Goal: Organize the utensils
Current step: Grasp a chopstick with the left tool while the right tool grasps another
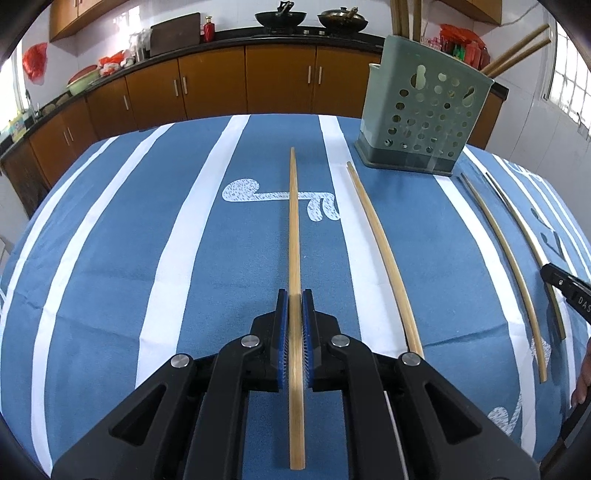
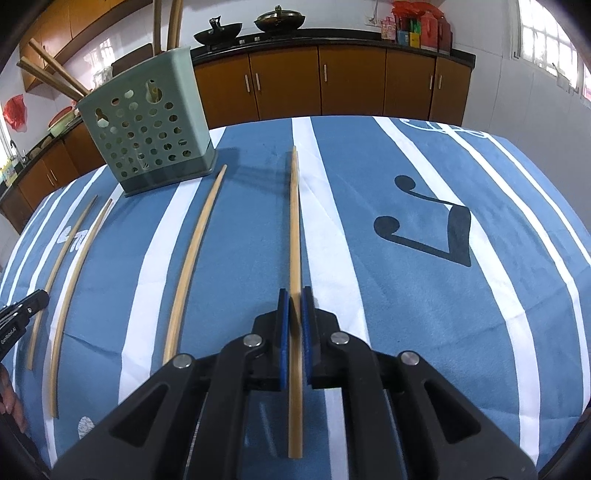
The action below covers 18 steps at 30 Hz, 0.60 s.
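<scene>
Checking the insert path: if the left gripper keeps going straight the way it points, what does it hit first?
Likely the blue striped tablecloth. The left gripper, shut on a chopstick, points down at bare cloth; the green holder sits right of that line. Depth is uncertain.

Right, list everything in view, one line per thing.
gripped chopsticks: two, pale bamboo, one in each tongs
loose chopsticks: two, pale bamboo, on the cloth between the gripped ones
stored chopsticks: at least four, brown, sticking out of the holder
holder: one, grey-green, perforated, far side of the cloth
tablecloth: one, blue with white stripes, over the table
woks: two, black, far counter
cabinets: brown, under that counter
left tongs: black, blue pads, shut on a chopstick
right tongs: same, shut on a chopstick
</scene>
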Motion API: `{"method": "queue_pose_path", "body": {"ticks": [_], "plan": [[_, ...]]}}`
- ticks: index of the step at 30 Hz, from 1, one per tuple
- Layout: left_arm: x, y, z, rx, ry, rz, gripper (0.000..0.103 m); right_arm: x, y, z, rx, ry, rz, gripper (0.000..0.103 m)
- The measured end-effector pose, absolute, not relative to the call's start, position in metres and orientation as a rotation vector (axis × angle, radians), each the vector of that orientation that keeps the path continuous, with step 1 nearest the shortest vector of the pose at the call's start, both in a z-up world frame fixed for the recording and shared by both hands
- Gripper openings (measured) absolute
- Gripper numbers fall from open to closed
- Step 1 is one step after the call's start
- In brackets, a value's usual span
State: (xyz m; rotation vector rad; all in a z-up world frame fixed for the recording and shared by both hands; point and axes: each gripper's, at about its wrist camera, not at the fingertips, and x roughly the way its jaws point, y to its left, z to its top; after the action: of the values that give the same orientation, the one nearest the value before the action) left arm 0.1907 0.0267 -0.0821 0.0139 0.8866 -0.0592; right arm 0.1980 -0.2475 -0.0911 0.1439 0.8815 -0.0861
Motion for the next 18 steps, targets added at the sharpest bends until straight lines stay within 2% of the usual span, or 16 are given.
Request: {"method": "queue_pose_path", "body": {"ticks": [18], "plan": [[0.1917, 0.0301, -0.0823, -0.028, 0.887, -0.071, 0.009, 0.1986, -0.2460, -0.0915, 0.129, 0.883, -0.092, 0.009]]}}
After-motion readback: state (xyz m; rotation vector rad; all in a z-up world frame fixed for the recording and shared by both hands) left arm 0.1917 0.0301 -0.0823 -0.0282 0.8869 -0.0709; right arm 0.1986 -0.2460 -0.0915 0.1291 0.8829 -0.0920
